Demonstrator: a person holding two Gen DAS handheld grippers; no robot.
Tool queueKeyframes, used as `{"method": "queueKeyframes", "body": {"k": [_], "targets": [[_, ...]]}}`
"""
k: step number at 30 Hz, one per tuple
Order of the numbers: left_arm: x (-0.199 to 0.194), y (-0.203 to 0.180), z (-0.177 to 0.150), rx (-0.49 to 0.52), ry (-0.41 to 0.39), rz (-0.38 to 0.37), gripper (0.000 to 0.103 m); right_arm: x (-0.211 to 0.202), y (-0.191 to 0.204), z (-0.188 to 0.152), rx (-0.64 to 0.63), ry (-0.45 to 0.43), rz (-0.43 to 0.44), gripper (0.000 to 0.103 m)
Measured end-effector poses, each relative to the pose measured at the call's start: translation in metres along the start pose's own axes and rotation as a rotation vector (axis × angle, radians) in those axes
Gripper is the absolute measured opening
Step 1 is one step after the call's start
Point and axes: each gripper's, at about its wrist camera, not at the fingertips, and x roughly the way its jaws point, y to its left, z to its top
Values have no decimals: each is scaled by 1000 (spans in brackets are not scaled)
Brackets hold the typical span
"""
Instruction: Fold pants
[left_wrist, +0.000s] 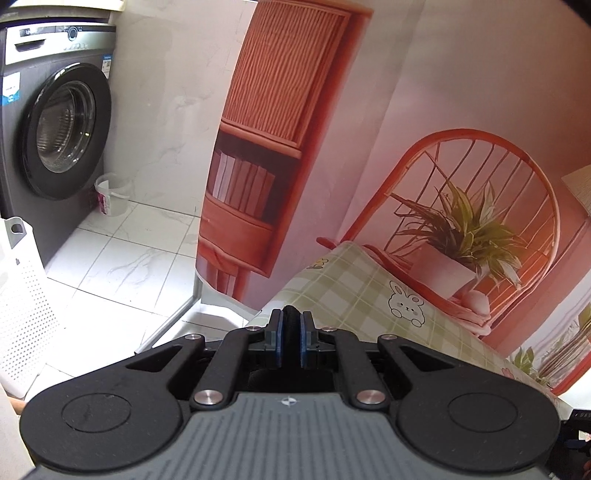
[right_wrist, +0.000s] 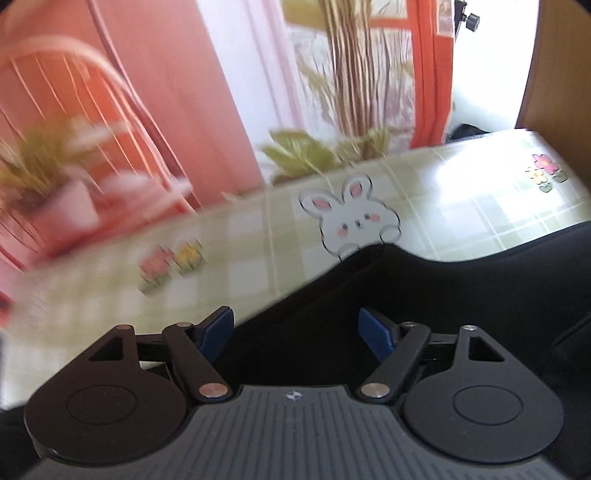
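Observation:
The black pants (right_wrist: 424, 295) lie on the table with the green checked bunny cloth (right_wrist: 258, 236), spreading from the middle to the right of the right wrist view. My right gripper (right_wrist: 297, 325) is open, its blue-padded jaws apart just above the cloth's near edge. My left gripper (left_wrist: 291, 332) is shut on a fold of the black pants (left_wrist: 291, 314), held up over the left end of the table (left_wrist: 354, 291). Only a small dark bit of fabric shows between its pads.
A grey washing machine (left_wrist: 55, 129) and a white bucket (left_wrist: 110, 199) stand on the tiled floor to the left. A white perforated basket (left_wrist: 22, 295) is at the near left. A printed pink backdrop (left_wrist: 406, 129) with a chair and plant hangs behind the table.

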Motion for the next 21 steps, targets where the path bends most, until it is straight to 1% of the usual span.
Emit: {"method": "queueKeyframes", "body": {"k": [1,3,4,5,6,8,11,13,16,17,18,19,20,21], "targets": [[-2,0,1,5,-9,5,10,4,7,-1,-30,13,-36,78],[-9,-3,1,20,-39,16,4,10,18,-3,-82,24,-94,72],[-11,-3,2,19,-45,16,4,11,20,-5,-97,20,-115,59],[-14,-2,2,6,-49,17,3,11,22,-6,-108,8,-129,27],[-16,-2,3,3,-58,22,1,8,20,-7,-101,-4,-127,17],[-16,-1,4,14,-63,24,1,3,13,-7,-53,-16,-93,6],[-5,8,3,-38,5,0,1,-7,4,-9,-47,-54,-45,5],[3,13,0,-51,43,-19,1,-13,0,-10,-38,-66,-18,5],[20,24,-1,-89,106,-35,4,-17,-2,-13,-48,-75,-1,6],[26,30,-2,-115,130,-38,7,-18,-1,-15,-57,-76,-2,8],[33,35,-2,-142,158,-44,12,-18,-1,-16,-59,-77,0,10],[38,40,-3,-169,176,-44,14,-18,-1,-18,-50,-76,11,15],[42,45,-3,-192,181,-36,20,-18,-1,-19,-36,-73,18,17],[45,48,-3,-202,184,-33,29,-18,0,-20,-26,-72,23,19]]}}
